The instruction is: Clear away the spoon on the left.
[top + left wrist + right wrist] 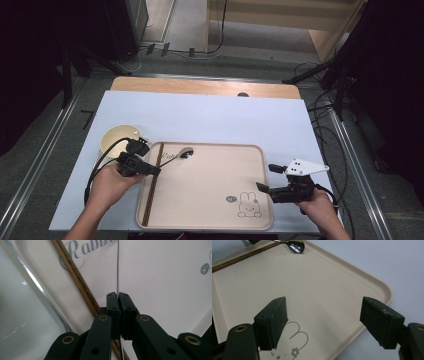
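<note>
Plainly "Rabb" (rest cut off) on tray, left gripper clamped on spoon handle, right gripper agape, empty

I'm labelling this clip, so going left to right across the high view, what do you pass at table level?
Bowl → left gripper, shut on the spoon's handle → spoon bowl end → rabbit print on the tray → right gripper, open.

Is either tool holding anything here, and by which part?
The left tool is shut on the spoon, pinching its thin handle edge-on; the bowl end lies over the tray. The right tool is open and holds nothing.
</note>
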Demonstrator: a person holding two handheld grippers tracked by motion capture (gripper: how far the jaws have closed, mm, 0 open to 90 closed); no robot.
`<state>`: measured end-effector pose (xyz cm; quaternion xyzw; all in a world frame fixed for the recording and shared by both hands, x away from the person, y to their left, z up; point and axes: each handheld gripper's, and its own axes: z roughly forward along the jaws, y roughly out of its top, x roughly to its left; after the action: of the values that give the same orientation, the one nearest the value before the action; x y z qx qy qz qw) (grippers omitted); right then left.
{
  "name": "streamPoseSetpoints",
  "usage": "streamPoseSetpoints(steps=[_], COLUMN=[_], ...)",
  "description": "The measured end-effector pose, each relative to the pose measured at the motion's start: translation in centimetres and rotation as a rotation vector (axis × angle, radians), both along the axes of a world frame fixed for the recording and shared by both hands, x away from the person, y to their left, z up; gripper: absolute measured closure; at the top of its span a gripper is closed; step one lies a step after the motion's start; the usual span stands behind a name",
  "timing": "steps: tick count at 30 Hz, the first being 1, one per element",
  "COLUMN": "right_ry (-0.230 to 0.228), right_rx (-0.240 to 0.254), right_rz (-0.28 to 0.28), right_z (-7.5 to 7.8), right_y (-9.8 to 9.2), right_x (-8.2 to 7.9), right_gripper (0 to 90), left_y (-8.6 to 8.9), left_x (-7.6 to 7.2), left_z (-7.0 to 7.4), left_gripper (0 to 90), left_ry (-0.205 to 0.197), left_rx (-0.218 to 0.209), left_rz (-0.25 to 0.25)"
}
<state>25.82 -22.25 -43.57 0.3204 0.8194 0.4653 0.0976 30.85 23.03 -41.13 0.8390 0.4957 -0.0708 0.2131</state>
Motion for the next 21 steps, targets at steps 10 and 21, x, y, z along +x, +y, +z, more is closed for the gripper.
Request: streamPoseSetpoints(steps=[10,21], right_ry=[0.001,-0.001], right_rx=[0.000,-0.001], right_rz=[0.000,0.002], right_z=[0.0,0.0], right_y=[0.0,0.0], right_x=[0.0,0.0], right_gripper=[22.1,22.1], left_y=[-0.9,-1.5], left_x=[0.0,-0.2], left_z=[-1.4,-2.5], left_gripper=[87.0,84.6], left_ry=[0.051,0.084], left_rx=[-0.025,0.000], left_rz=[-0.023,-0.041])
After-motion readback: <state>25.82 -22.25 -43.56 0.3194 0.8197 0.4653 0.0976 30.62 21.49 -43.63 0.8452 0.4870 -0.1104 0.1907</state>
